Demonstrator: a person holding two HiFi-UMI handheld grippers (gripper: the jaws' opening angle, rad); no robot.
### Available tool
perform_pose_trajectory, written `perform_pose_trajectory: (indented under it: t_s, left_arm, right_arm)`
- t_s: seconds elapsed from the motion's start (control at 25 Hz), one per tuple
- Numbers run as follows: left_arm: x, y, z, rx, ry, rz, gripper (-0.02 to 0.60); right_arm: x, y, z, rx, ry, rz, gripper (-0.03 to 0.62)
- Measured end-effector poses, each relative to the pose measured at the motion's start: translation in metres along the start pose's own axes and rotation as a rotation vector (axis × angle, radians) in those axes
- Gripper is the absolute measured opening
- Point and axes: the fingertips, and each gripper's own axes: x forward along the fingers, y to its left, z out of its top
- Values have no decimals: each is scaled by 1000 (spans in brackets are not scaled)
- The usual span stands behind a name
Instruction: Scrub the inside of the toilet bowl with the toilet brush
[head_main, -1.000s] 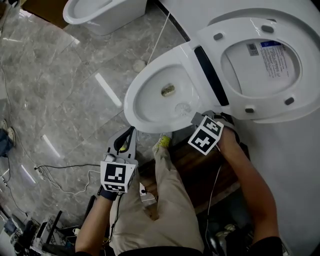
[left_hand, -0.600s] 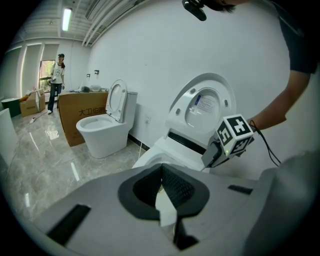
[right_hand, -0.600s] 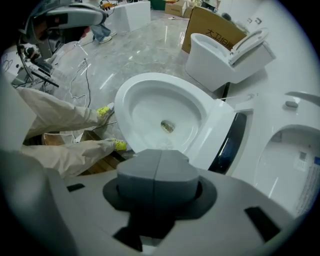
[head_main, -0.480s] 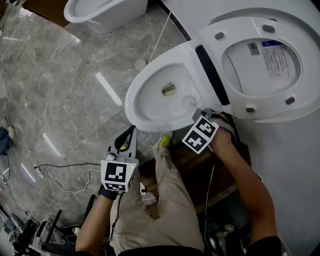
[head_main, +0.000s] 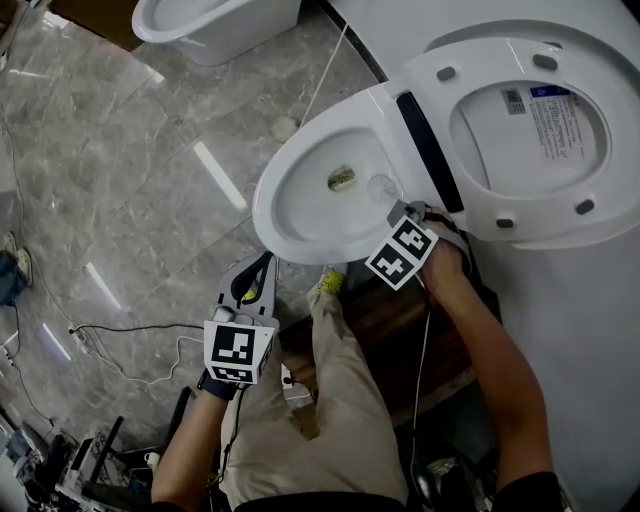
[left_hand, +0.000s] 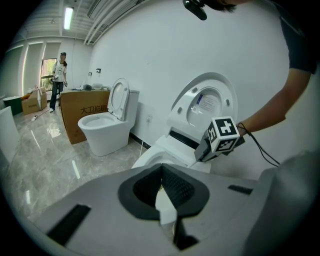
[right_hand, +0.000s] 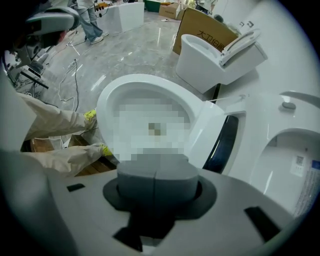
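At the rear edge of the toilet bowl (head_main: 272, 232), just before the hinge of the raised seat (head_main: 440, 110), the toilet brush (head_main: 380, 187) has its pale head down inside the basin, beside the outlet.

Right gripper (head_main: 398, 213): jaws closed flat against each other over the rim. The brush shaft runs out from them, so it is judged to be gripped.

Left gripper (head_main: 264, 266): tips together, nothing held, parked off the bowl's front edge above the floor (head_main: 120, 180).

Risks:
- The shaft looks thin for the pads, so a hard stroke may twist or drop the brush.
- A fast sweep may throw water over the rim onto the trousers (head_main: 340, 400).
- The gripper body may strike the porcelain.

Only the head view shows the brush head; the right gripper view has the basin masked by a mosaic patch. The left gripper view adds the marker cube (left_hand: 223, 137) of the right gripper, seen side-on before the raised seat.
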Motion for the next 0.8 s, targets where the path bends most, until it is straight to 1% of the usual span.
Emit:
perform_pose_trajectory:
  t_s: [0.2,0.56,0.8]
  left_arm:
    - [-3,-2,-5,10,23,-16,11]
    - [4,-1,1,28,34,-45,11]
    - [4,3,4,27,31,-47,11]
  right_arm:
    - [-2,-14,15,28,-17,-47,149]
    - [0,-28,40,90,-114,-114,149]
    - [3,-33,59,107,-149,-120,148]
